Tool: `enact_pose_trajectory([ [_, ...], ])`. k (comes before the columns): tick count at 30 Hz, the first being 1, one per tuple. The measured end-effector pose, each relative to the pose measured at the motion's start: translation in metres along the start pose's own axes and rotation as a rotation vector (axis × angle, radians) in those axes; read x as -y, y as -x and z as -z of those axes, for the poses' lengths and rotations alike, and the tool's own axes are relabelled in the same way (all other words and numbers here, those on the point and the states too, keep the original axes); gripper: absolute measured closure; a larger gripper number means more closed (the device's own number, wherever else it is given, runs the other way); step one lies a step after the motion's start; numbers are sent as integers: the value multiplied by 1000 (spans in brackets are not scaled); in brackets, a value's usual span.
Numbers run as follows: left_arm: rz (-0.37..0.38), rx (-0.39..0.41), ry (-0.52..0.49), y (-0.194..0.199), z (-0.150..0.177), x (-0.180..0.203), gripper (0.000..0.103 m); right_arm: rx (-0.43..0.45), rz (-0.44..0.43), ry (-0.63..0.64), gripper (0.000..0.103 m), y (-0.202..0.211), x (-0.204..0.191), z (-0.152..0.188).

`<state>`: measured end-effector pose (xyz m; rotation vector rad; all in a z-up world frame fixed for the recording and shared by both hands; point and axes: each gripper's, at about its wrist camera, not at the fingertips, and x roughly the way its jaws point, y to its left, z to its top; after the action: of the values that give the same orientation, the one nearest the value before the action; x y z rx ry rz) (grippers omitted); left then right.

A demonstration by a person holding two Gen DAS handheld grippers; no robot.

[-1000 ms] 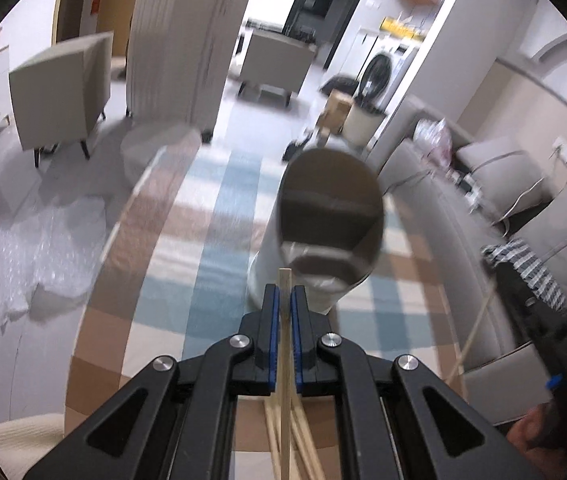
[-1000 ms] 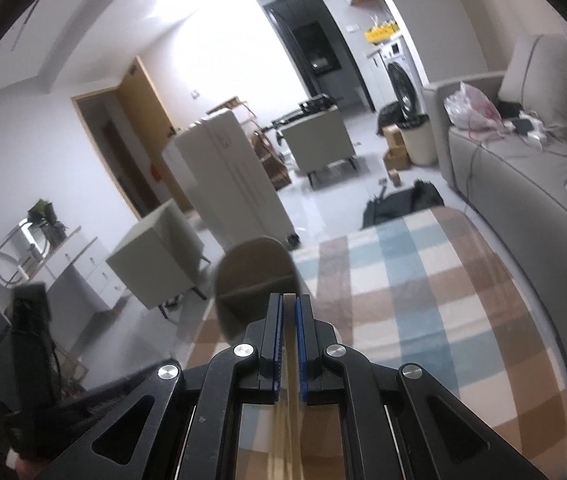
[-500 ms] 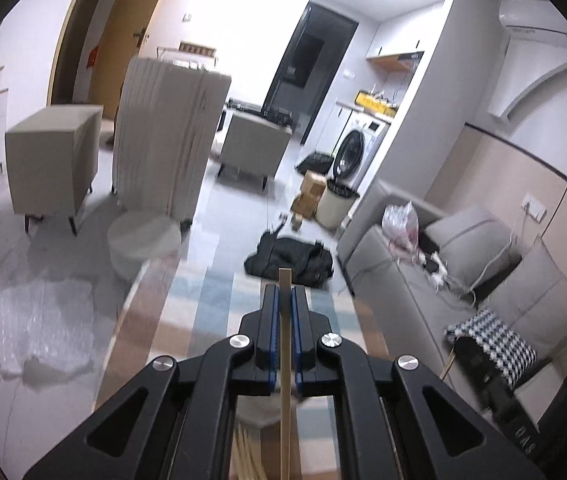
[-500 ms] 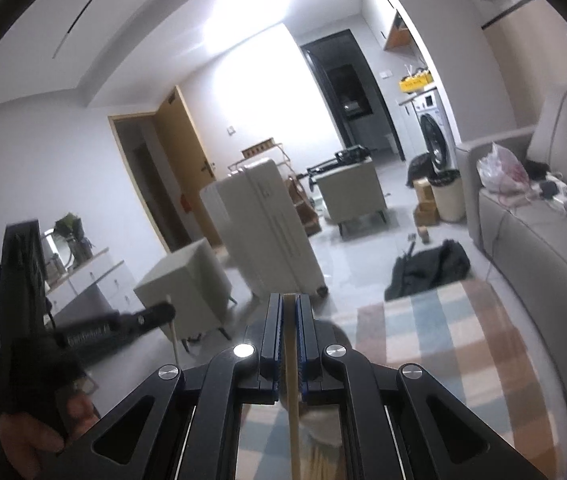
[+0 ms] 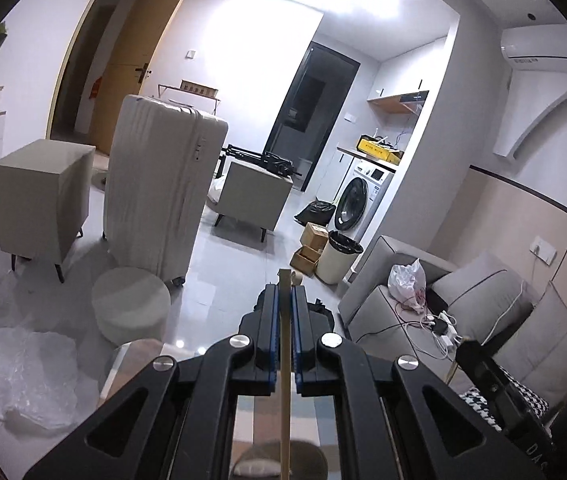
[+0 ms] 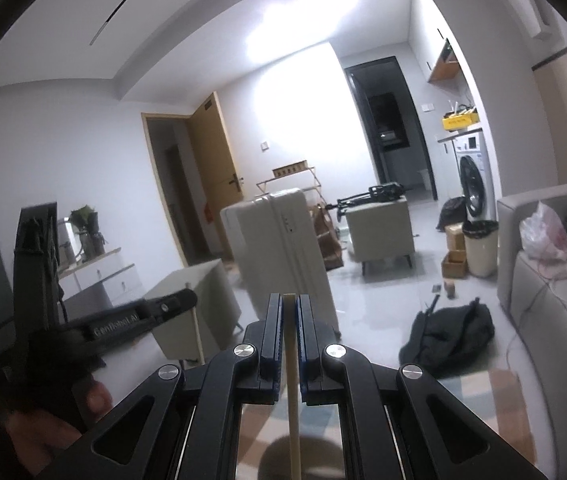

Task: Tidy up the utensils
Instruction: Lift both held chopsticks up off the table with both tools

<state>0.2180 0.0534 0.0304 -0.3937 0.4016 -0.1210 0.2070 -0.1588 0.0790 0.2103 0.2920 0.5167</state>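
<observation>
My left gripper (image 5: 283,292) is shut on a wooden chopstick (image 5: 284,380) that runs upright between its blue pads. Below it, the rim of a round holder (image 5: 279,458) shows at the bottom edge. My right gripper (image 6: 290,304) is shut on another wooden chopstick (image 6: 294,400), with the dark round holder (image 6: 283,458) under it. The left gripper also shows in the right wrist view (image 6: 123,322), held in a hand at the left. The right gripper shows in the left wrist view (image 5: 495,384) at the lower right.
A checked cloth (image 6: 479,384) covers the table below. Beyond it stand a white suitcase (image 5: 159,196), a grey cabinet (image 5: 39,196), a round stool (image 5: 131,304), a grey sofa (image 5: 463,312), a black bag (image 6: 447,332) and a bin (image 5: 339,256).
Both grippers have tilted up and risen, each still shut on its chopstick. The holder has dropped from mid-frame to the bottom edge of both views.
</observation>
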Motion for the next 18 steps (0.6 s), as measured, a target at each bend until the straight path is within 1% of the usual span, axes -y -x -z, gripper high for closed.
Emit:
enact_pose_trajectory([
  [3,-4,12,7,-16,5,-5,101,4,2,1,97,-22,6,0],
  [9,-24,4,36,-29,14,-22,101,-20,31,-21,97,-61,19,17],
  [13,-10,-22,56,-35,19,-27,101,-9,62,-42,97,-74,26,27],
  [15,-9,-28,46,-35,21,-25,101,1,80,-42,97,-77,29,30],
  [18,5,-43,26,-35,25,-20,101,9,85,-31,97,-81,29,33],
])
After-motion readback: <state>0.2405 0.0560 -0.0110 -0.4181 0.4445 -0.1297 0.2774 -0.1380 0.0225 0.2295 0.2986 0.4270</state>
